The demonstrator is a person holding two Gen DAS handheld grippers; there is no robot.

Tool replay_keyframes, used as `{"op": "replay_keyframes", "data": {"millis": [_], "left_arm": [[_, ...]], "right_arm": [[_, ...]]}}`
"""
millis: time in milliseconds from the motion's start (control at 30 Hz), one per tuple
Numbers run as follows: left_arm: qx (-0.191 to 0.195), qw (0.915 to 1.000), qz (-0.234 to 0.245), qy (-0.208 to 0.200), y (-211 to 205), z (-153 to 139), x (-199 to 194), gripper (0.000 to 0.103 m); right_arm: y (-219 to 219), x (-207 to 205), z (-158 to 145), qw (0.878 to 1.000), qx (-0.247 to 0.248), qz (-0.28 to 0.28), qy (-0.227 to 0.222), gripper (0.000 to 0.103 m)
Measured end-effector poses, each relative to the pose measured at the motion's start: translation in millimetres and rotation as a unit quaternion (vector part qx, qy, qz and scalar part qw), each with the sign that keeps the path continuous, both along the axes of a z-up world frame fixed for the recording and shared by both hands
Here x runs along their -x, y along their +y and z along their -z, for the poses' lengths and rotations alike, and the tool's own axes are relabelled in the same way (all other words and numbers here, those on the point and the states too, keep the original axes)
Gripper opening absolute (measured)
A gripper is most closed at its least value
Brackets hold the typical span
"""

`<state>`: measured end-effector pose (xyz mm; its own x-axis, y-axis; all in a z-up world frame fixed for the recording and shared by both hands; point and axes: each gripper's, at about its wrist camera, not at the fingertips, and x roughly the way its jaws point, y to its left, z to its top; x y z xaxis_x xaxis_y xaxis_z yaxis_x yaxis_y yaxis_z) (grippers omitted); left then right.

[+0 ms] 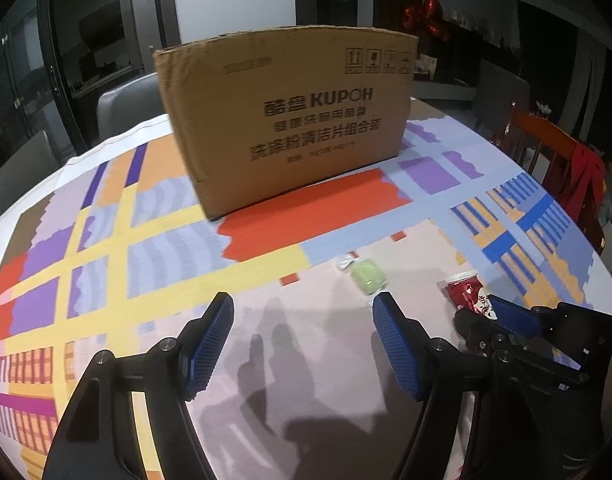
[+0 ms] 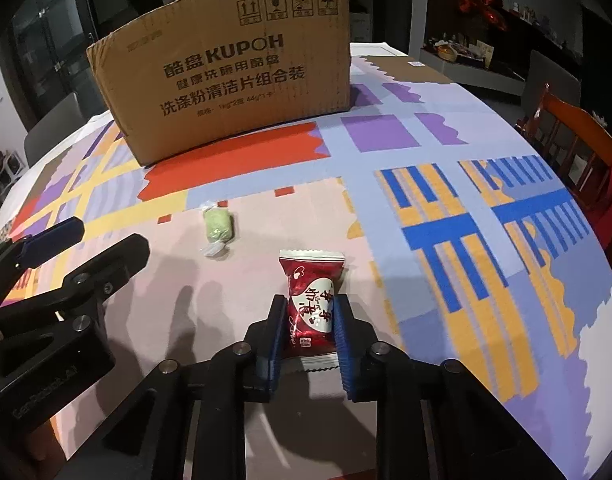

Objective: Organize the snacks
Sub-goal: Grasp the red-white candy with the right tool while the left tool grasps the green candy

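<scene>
A: The right gripper (image 2: 310,334) pinches the red snack packet (image 2: 310,300) on the tablecloth (image 2: 386,200), near the cardboard box (image 2: 226,72).

B: Light, crinkly, probably slippery (mid-body grip suits). The left gripper (image 1: 302,344) is spread, empty.

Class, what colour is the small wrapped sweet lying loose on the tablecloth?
Pale green, in a clear twisted wrapper; it shows best in the right wrist view.
</scene>
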<state>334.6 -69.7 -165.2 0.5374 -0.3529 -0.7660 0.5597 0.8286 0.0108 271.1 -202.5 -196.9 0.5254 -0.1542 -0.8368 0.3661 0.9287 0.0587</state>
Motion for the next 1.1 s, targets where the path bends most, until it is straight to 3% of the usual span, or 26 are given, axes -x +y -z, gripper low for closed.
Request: {"op": "replay_keyframes", "data": {"millis": [400, 700, 1100], "left_arm": [[0.008, 0.9995, -0.025, 0.018, -27, 11, -4, 0.068], [0.006, 0.9977, -0.065, 0.019, -46, 21, -5, 0.068], [-0.009, 0.9954, -0.091, 0.027, -63, 35, -8, 0.049]], "right_arm": [[-26, -1, -8, 1.0, 0.025, -0.012, -0.014, 0.024], [-46, -3, -4, 0.999, 0.012, -0.034, -0.016, 0.024], [-63, -15, -4, 0.998, 0.007, -0.065, -0.02, 0.024]]}}
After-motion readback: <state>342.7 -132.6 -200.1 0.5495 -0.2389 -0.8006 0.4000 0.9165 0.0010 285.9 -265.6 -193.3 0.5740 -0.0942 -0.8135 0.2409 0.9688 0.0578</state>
